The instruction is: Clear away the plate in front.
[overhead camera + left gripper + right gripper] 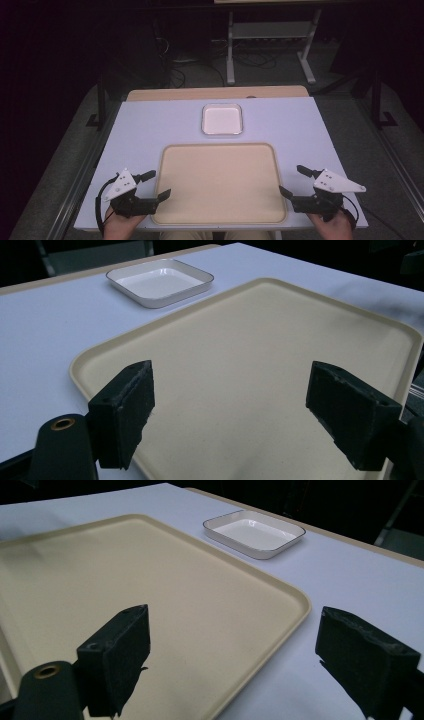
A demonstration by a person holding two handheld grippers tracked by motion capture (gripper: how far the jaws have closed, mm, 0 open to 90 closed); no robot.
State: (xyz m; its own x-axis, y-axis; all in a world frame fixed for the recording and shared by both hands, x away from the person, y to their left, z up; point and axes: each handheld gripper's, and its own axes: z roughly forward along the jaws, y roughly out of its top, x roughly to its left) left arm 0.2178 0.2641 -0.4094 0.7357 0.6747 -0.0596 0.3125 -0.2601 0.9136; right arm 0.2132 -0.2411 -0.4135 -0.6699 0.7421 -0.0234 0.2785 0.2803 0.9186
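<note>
Dim room beyond the table [150, 125]: grey floor [260, 70], white-legged frame [270, 35] (perhaps a desk), cables [175, 65].

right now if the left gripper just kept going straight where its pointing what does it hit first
Probably the beige tray. The left gripper is open and angled inward over the tray's near left corner. The white dish lies farther off, beyond the tray; the gripper's height is unclear.

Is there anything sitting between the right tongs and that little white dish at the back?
Nothing visible stands in the way. The right tongs are open at the beige tray's right edge; the white dish sits empty beyond the tray's far edge, with bare table and empty tray between.
</note>
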